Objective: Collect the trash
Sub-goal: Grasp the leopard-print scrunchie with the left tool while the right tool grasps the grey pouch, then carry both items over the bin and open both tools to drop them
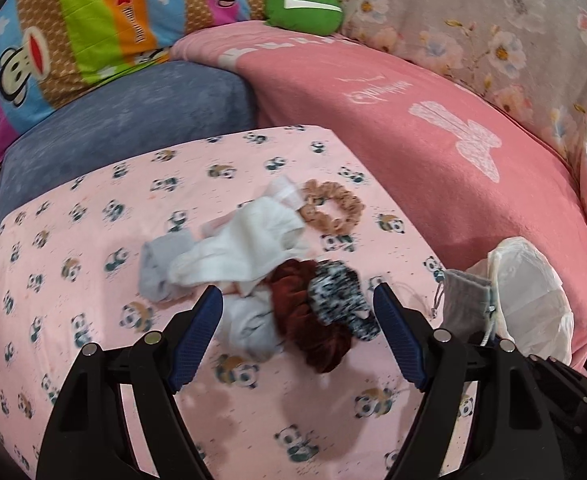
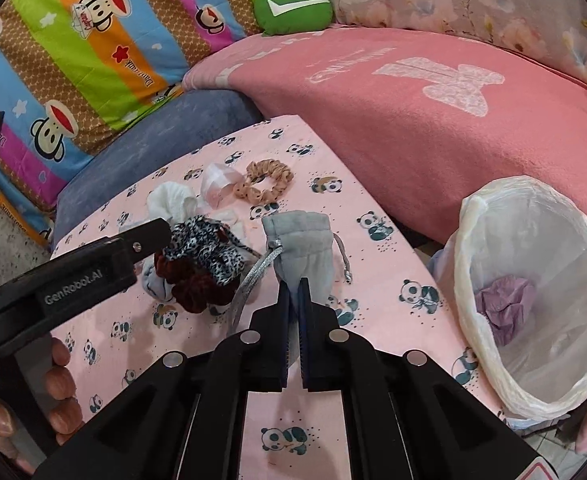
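Observation:
On the pink panda-print surface (image 1: 93, 240) lies a pile: white crumpled tissue (image 1: 249, 244), a dark red scrunchie (image 1: 313, 332), a black-and-white scrunchie (image 1: 337, 300) and a tan scrunchie (image 1: 331, 210). My left gripper (image 1: 297, 300) is open just above the pile, its fingers either side of the red and black-and-white scrunchies. My right gripper (image 2: 293, 288) is shut on a grey drawstring pouch (image 2: 305, 248), left of the white-lined bin (image 2: 533, 300). The left gripper's body (image 2: 93, 272) shows in the right wrist view over the pile (image 2: 201, 264).
The bin holds a purple crumpled piece (image 2: 505, 300). A pink blanket (image 1: 433, 140) lies behind the surface, a blue cushion (image 1: 133, 120) to the left, a green plush (image 1: 303, 6) and striped bedding (image 1: 73, 40) at the back. A silver ribbon (image 2: 253, 280) trails from the pouch.

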Motion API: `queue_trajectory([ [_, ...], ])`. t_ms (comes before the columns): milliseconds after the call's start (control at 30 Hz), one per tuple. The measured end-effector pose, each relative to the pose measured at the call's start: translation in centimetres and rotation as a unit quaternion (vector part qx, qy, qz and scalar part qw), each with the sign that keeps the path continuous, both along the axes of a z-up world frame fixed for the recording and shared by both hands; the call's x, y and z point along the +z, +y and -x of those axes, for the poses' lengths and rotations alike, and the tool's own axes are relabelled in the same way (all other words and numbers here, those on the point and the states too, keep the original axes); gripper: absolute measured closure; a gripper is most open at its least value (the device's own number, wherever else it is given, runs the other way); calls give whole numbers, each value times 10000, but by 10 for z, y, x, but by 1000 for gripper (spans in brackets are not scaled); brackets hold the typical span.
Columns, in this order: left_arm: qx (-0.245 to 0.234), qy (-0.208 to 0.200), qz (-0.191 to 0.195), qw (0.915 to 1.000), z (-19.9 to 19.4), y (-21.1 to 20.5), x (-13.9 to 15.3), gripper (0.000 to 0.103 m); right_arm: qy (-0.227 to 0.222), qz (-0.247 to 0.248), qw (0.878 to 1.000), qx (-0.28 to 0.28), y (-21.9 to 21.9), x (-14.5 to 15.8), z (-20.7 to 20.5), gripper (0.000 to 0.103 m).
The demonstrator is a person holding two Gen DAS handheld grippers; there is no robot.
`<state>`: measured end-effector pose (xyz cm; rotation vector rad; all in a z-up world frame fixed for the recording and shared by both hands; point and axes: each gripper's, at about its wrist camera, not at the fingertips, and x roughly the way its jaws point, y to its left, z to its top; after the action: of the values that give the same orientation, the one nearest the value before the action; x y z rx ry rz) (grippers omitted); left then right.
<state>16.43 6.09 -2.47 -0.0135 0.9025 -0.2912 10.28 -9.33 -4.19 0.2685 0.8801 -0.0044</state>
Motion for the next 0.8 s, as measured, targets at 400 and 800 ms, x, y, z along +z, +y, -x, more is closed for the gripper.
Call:
queue_trajectory([
  [400, -427, 163, -339, 9984, -7, -28, -16, 90, -160, -87, 9997, -161, -30, 14, -2, 98],
  [800, -501, -302, 145, 9982, 14, -31, 43, 92, -616, -113, 9978, -218, -43, 50, 14, 98],
])
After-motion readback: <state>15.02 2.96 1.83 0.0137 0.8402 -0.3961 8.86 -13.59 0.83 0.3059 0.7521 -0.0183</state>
